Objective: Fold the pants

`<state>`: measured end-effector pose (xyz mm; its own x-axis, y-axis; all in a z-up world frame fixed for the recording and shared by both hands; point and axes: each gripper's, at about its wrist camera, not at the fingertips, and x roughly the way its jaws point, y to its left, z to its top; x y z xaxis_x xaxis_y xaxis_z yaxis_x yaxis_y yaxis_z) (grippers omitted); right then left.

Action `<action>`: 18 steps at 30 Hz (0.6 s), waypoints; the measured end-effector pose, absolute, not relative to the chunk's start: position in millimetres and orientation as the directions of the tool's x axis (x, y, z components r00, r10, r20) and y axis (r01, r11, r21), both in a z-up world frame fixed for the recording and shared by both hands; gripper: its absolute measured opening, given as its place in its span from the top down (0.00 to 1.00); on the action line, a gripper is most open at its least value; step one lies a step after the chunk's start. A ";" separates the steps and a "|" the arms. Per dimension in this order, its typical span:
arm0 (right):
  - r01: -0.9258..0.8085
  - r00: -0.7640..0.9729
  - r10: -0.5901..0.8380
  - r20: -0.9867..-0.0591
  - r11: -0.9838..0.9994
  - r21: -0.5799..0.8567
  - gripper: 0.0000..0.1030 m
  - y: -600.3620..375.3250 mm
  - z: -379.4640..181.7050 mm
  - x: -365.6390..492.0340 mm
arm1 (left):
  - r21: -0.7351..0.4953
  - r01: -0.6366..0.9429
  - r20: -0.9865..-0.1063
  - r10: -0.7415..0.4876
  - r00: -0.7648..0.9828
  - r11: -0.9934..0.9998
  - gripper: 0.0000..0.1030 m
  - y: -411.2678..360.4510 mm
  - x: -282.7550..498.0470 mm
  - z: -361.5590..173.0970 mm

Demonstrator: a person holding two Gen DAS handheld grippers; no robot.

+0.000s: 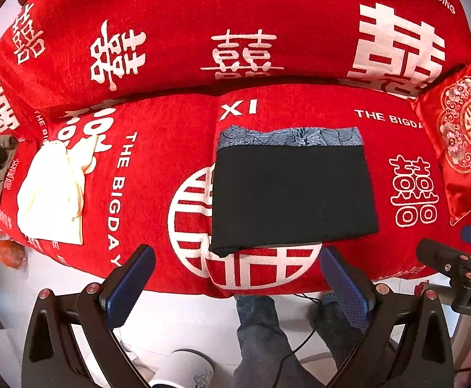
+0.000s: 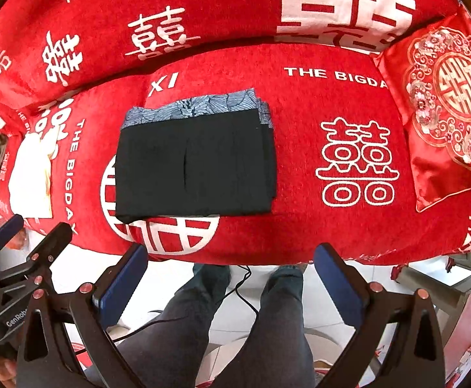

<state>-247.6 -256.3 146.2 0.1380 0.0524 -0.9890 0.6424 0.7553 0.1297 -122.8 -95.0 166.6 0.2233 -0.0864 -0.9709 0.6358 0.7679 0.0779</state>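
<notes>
Resting flat near sofa seat (image 1: 170,194) front edge: black pants (image 1: 293,197), folded into neat rectangle atop blue patterned garment (image 1: 287,137). Left gripper (image 1: 235,278) and right gripper (image 2: 230,274) both wide, empty, off front edge. Folding looks finished; next likely withdrawal or final smoothing.

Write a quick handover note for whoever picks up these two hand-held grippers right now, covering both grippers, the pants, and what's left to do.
Left hand-held gripper: open, empty, held off the front edge of the red sofa cover.
Right hand-held gripper: open, empty, also short of the front edge.
Black pants: folded into a neat rectangle lying flat on the cover, on top of a blue patterned cloth that shows along their far edge.
Cream garment: loose, to the left of the pants.
Done: the pants look fully folded, and nothing is gripping them.
Left: probably nothing on these pants beyond checking the edges.
</notes>
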 end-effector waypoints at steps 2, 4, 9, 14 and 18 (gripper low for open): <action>0.639 0.140 0.052 -0.989 0.758 0.130 0.00 -256.3 146.5 -246.6 | 0.080 0.636 -0.971 -0.084 0.224 0.768 0.01 -95.7 -123.2 166.4; 0.638 0.138 0.050 -0.989 0.760 0.127 0.01 -256.3 146.3 -245.6 | 0.082 0.638 -0.972 -0.081 0.222 0.766 0.01 -96.0 -123.5 166.3; 0.632 0.129 0.044 -0.991 0.766 0.117 0.01 -255.0 144.9 -241.9 | 0.083 0.638 -0.970 -0.084 0.227 0.766 0.01 -95.5 -122.6 166.7; 0.626 0.127 0.042 -0.991 0.772 0.112 0.01 -255.4 144.1 -237.8 | 0.083 0.637 -0.971 -0.082 0.226 0.766 0.01 -94.0 -118.8 166.8; 0.622 0.120 0.040 -0.992 0.776 0.106 0.01 -255.6 143.1 -235.1 | 0.081 0.634 -0.971 -0.082 0.224 0.769 0.01 -92.9 -116.7 166.5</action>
